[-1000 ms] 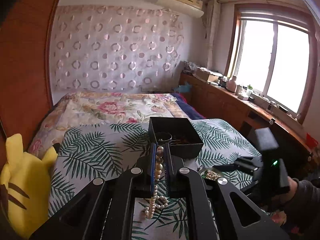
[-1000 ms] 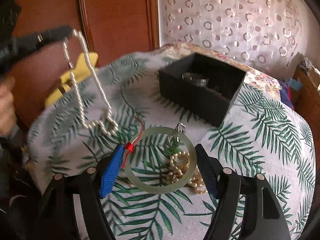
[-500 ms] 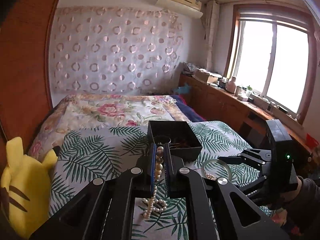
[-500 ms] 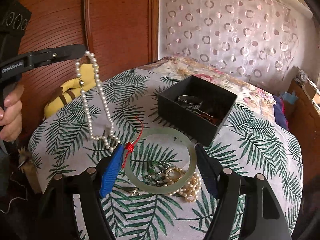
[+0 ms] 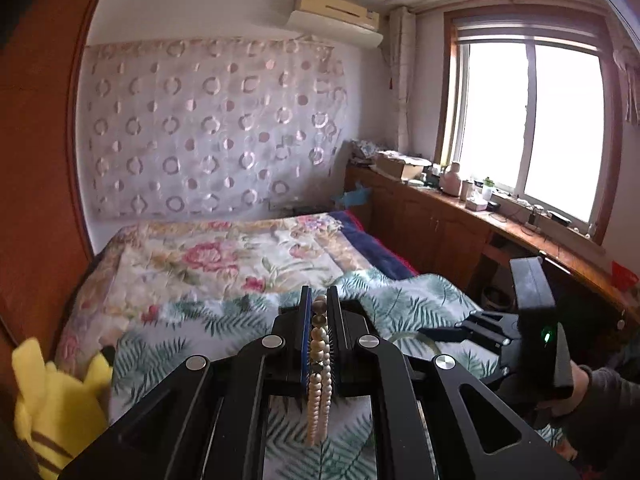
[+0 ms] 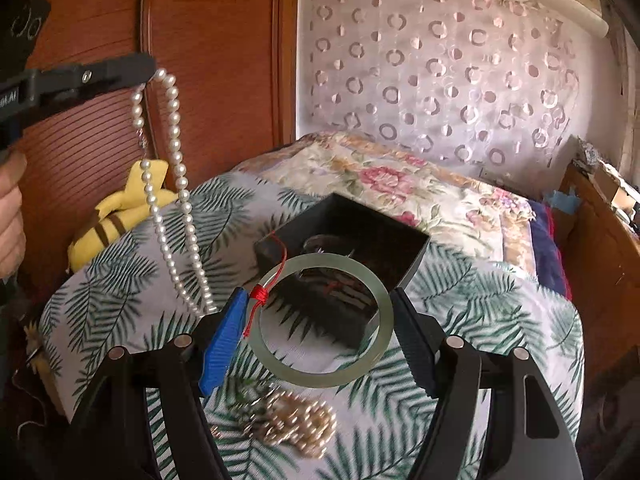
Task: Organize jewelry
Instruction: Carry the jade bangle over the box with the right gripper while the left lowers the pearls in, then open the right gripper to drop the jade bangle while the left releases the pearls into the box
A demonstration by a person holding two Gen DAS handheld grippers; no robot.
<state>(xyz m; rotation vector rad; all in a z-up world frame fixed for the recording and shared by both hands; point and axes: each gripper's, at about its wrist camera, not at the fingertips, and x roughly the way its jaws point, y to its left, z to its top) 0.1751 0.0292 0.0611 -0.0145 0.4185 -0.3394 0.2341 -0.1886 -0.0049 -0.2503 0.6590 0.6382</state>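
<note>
Dangling high off the table, the pearl necklace [image 6: 176,184] is pinched at its top between the closed fingers of the left gripper [image 5: 319,312], and the doubled strand hangs straight down, its long axis vertical, the bottom loop close to the palm-leaf cloth [image 6: 472,300]. Over on the other side, the jade bangle [image 6: 322,320] is wedged flat between the fingers of the right gripper [image 6: 318,330], the blue pad [image 6: 224,340] pressing one edge and the dark finger the other, a red cord [image 6: 264,294] knotted at the rim and trailing up. Both tools loaded, then!

Now the relation that matters: the black jewelry box [image 6: 344,236] sits straight ahead of the right gripper, and in the right wrist view its open top shows through the bangle's hoop. Whether the ring is already above the box or short of it, hard to call from this angle. Something silvery already lies inside. The necklace hangs to the left of the box and well above it, so the right hand looks the nearer one to make a drop; the left would have to swing across and lower that long strand in.

Left behind on the cloth, just below the bangle, a heap of pearly beads [image 6: 292,420], blurred. Beyond the table's left edge a yellow plush toy [image 6: 120,208] leans, and the flowered bedspread [image 5: 224,256] stretches away behind the box.
</note>
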